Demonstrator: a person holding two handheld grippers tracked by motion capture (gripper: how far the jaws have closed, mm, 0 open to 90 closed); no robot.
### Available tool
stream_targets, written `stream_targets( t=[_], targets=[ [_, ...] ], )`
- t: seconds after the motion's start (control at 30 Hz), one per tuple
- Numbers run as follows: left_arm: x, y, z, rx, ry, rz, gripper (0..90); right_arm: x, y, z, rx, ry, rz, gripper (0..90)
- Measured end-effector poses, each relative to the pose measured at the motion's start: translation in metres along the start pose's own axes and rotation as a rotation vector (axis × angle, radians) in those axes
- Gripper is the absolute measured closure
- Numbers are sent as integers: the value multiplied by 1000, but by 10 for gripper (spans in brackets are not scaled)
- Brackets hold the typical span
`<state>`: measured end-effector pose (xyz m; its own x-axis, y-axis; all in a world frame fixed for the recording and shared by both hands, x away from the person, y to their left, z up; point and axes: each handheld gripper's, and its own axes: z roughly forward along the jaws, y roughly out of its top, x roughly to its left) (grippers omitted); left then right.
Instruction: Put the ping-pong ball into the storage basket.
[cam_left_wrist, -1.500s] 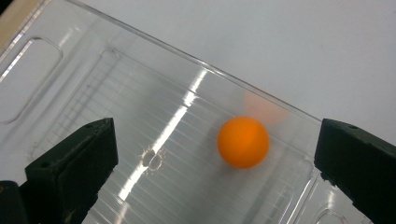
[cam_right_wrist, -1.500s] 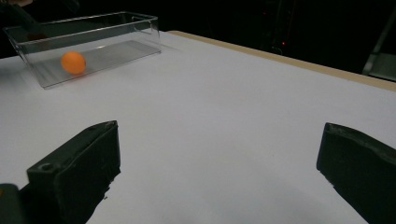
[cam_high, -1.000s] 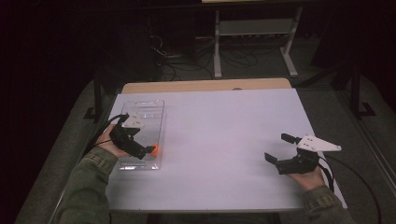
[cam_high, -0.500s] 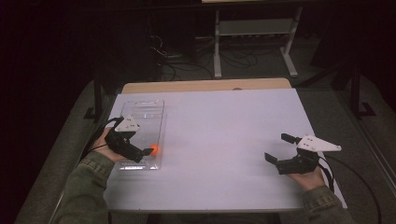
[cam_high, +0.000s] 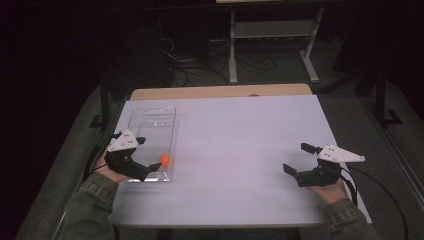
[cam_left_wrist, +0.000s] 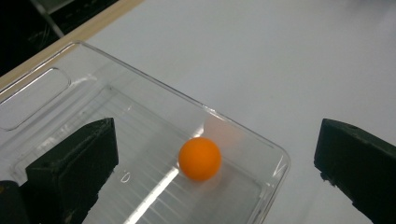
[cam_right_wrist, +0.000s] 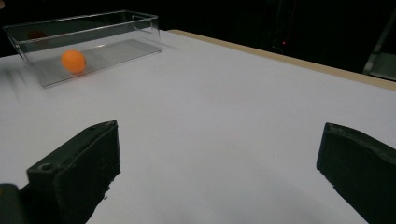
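1 small orange ball (cam_left_wrist: 200, 158) lies inside the clear rectangular plastic bin (cam_high: 145, 125), at its near corner. Left gripper (cam_high: 146, 158) at table's 8 o'clock, jaws spread wide, empty, 1 over the bin. Right gripper (cam_high: 299, 158) at 4 o'clock on the white table (cam_high: 235, 145), jaws spread, empty.

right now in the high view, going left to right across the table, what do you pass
left gripper → orange ball in the clear plastic bin → bare stretch of white table → right gripper
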<state>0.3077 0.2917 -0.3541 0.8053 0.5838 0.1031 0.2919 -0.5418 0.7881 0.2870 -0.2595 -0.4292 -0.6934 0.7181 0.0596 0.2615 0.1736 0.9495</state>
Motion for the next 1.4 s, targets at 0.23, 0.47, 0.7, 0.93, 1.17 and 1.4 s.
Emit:
stream_targets(
  t=[0.23,0.47,0.7,0.93,1.17,1.4],
  targets=[
    [-3,-11,-2,-64,-25,-24,0,0,0,0,-3,1,-1,0],
    [-3,-22,-7,-165,17,-71,0,0,0,0,-8,0,-6,0],
    [-3,-31,-12,-237,94,-100,0,0,0,-1,-12,-2,-7,0],
    [-9,-40,-11,-251,135,-96,0,1,-1,0,-26,6,-3,0],
    [-12,-47,-9,-276,154,-111,0,1,-2,1,-26,9,0,0],
    [-11,-53,-10,-334,185,-149,0,1,-1,0,-34,11,1,0]
  ],
)
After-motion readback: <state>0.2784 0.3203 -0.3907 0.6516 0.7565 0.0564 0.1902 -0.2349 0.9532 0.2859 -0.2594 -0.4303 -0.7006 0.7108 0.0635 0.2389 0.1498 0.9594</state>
